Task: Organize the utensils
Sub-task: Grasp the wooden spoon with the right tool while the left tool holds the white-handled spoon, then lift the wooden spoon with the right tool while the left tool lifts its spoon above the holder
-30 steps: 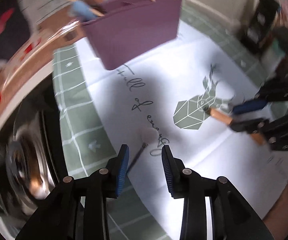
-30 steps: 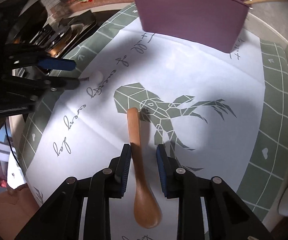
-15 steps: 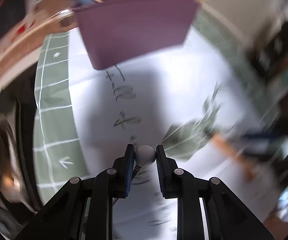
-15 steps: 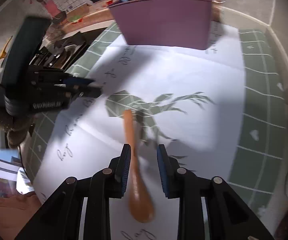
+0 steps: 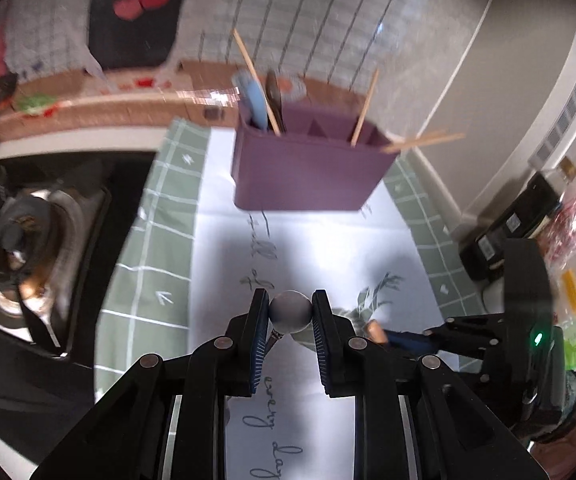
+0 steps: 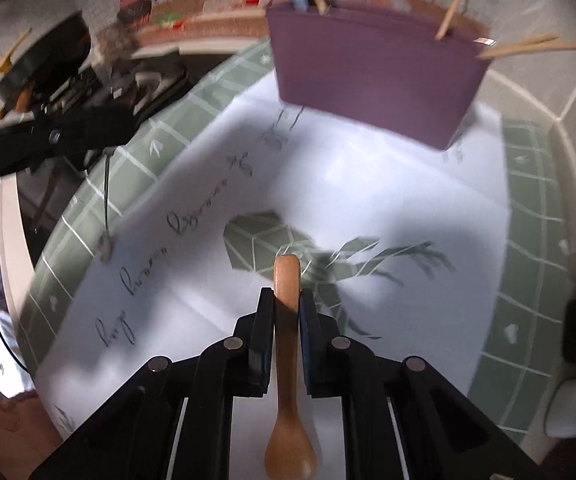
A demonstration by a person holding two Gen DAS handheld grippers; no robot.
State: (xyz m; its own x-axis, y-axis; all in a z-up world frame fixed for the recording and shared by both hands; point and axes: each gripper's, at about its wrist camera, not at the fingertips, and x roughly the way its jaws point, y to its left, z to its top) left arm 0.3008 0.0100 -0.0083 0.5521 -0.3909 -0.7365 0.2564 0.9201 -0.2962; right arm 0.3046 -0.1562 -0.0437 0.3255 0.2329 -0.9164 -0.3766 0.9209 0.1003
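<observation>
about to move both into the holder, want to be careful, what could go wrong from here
The left gripper holds its utensil only by the round grey ball end; its thin stem hangs below and could pivot or slip out. The right gripper's jaws, which have just been closing, pinch the wooden spoon near its handle tip, so the bowl end may swing. The purple holder already has chopsticks leaning out, easy to snag.

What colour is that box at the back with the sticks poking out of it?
The utensil holder is plain purple with no pattern, seen best in the left wrist view.
</observation>
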